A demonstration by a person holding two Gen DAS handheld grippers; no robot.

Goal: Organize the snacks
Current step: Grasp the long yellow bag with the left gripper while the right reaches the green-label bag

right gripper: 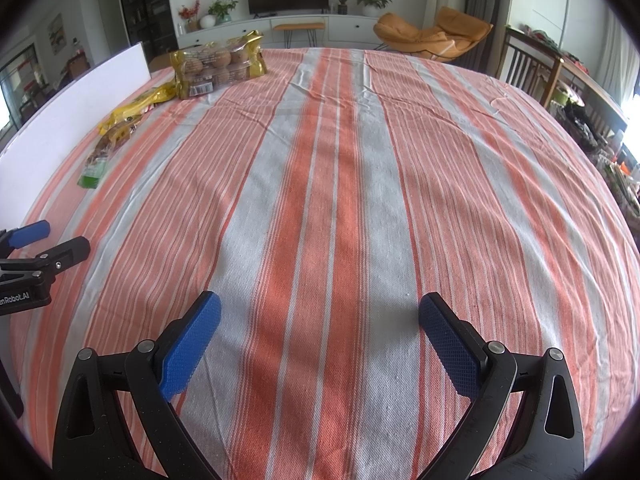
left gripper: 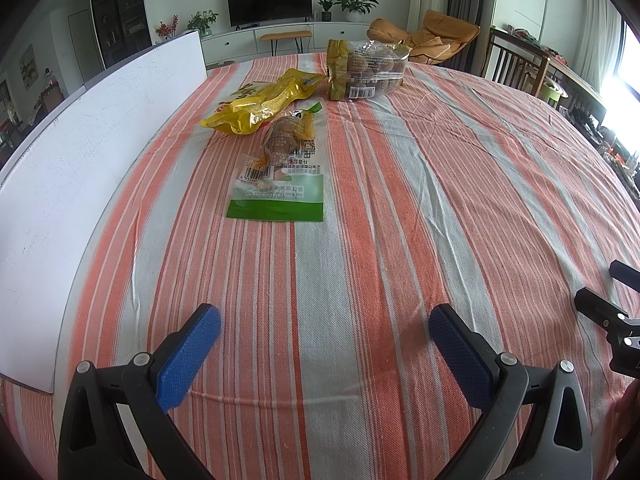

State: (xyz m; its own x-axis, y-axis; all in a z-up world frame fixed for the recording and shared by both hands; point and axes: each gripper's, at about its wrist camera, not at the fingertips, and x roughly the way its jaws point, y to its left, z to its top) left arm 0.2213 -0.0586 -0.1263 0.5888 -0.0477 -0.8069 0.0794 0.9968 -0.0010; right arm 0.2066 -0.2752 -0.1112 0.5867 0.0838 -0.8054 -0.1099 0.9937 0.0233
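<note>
Snacks wait in a loose cluster toward the far left of the tablecloth [left gripper: 400, 240], close to the white board [left gripper: 80, 168] that runs along its left edge: a green-edged clear pouch [left gripper: 280, 168] nearest, a yellow bag [left gripper: 260, 104] touching its far end, and a clear pack of round brown pieces [left gripper: 366, 68] just beyond, near the far edge. Both tongs hang released and hold nothing, the left gripper [left gripper: 324, 344] low over the near part of the cloth, the right gripper [right gripper: 320, 332] beside it, well apart from every packet. The step in hand appears to be the first reach. The left gripper sits closer to the pile and seems the natural one to go. A clean pick likely means coming down over the pouch's bulging middle, fingers straddling its narrow width, since the flat sealed ends offer little to pinch. The pouch's long axis runs near to far, green end toward the camera, leaning slightly right at its far tip. The yellow bag lies diagonally, its far end pointing right.
</note>
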